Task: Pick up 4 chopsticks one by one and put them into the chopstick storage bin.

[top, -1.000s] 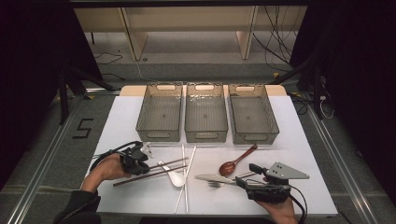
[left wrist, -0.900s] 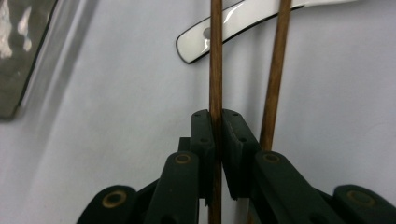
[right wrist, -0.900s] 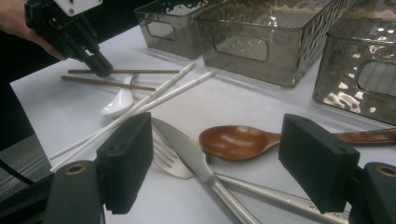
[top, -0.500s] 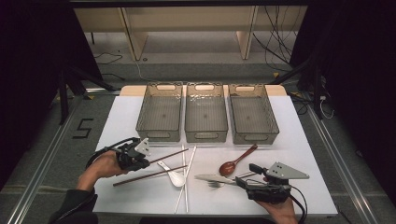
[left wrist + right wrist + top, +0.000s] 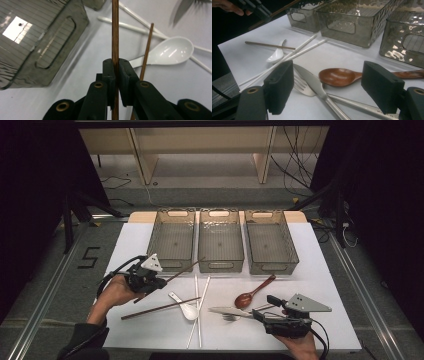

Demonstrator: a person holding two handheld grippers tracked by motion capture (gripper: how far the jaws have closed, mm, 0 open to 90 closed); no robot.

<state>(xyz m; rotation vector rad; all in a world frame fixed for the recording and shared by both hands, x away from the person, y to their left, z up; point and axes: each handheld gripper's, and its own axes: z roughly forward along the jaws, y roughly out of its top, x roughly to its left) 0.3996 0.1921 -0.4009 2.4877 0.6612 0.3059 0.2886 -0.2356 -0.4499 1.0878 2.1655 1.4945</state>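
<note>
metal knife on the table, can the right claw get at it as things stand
Probably yes. The right claw stands open just before the silver metal knife, nothing lying over the blade. The metal fork lies tight beside it, so it may get pinched too.

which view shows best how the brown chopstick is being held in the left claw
The left gripper view: the brown chopstick runs straight between the shut pads of the left claw. The high view shows it small, sticking out toward the trays. The right gripper view catches only a dim stretch.
</note>
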